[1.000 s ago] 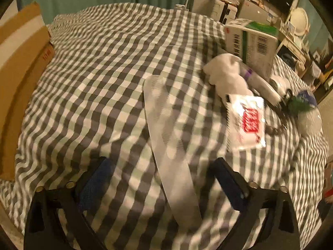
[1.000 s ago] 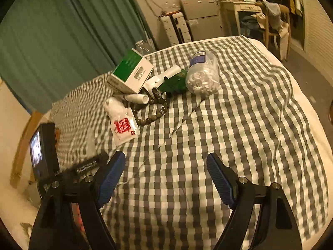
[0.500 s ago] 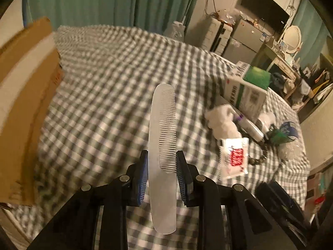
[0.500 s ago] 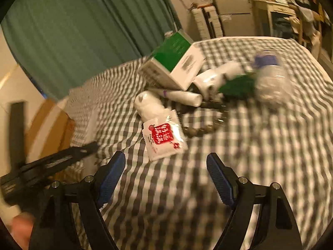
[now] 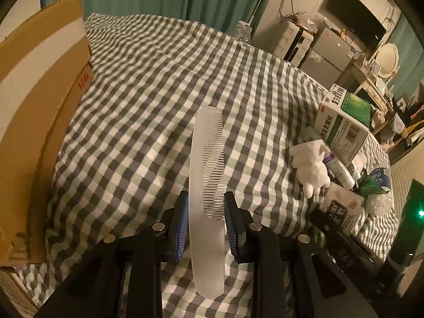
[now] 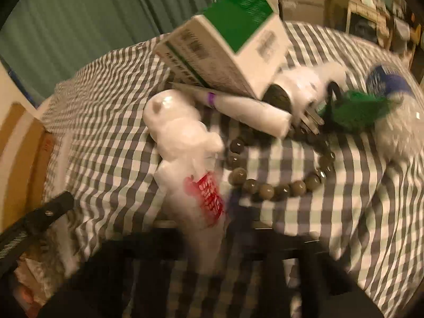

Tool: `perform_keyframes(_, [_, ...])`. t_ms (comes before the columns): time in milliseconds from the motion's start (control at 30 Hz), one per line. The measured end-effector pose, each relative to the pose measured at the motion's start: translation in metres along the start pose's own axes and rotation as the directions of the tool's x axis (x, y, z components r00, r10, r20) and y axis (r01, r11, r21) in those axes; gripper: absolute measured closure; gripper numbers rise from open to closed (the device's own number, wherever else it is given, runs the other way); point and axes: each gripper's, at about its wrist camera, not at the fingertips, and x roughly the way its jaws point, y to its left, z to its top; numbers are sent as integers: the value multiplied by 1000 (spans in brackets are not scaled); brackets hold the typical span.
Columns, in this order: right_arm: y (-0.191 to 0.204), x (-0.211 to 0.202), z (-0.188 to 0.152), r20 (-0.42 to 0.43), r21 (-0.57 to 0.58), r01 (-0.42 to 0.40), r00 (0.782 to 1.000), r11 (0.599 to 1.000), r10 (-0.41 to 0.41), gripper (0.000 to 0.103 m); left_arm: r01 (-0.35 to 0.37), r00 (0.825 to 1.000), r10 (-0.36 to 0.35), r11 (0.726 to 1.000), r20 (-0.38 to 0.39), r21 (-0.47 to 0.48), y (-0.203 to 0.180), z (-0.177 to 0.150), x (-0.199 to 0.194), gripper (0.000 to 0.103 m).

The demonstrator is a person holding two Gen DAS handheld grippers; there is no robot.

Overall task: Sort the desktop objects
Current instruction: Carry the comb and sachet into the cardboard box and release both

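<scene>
My left gripper is shut on a long clear plastic comb and holds it above the checked cloth, teeth to the right. In the blurred right wrist view, my right gripper looks closed around a white packet with a red label. Beside it lie a white plush toy, a bead bracelet, a white tube and a green-and-white box. The plush and the box also show in the left wrist view.
A cardboard box stands at the left edge of the cloth. A clear bottle with a blue cap and a green leafy item lie at the right. Furniture and appliances stand beyond the far edge.
My left gripper closed on the comb and lifted it off the cloth. My right gripper moved in toward the pile and closed around the red-labelled packet.
</scene>
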Motion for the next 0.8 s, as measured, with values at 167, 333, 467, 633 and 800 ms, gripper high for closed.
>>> perform_keyframes(167, [-13,-35,-21,-13,13,-67,998,998,67,100,39,999,-39,999,28,5,-7,-18,-9,77])
perform_keyframes(333, [-12,-85,-49,-9,26,-101,995,995,102,100,49,999,-49,998,-15,-32,-8,-37,-16,77])
perform_keyframes(467, [8,-143,-51,46,-38,-120,991,992,122,100,86,994,-81,994,69,-71,2,-25,-65,77])
perform_keyframes(633, [80,-197,-25,106,-177,-159,978,971,180,100,85,957,-62,994,282,-72,43,25,-164,77])
perform_keyframes(800, [197,-214,2,95,-369,-275,939,888,330,100,-50,915,100,989,390,-137,116,54,-225,77])
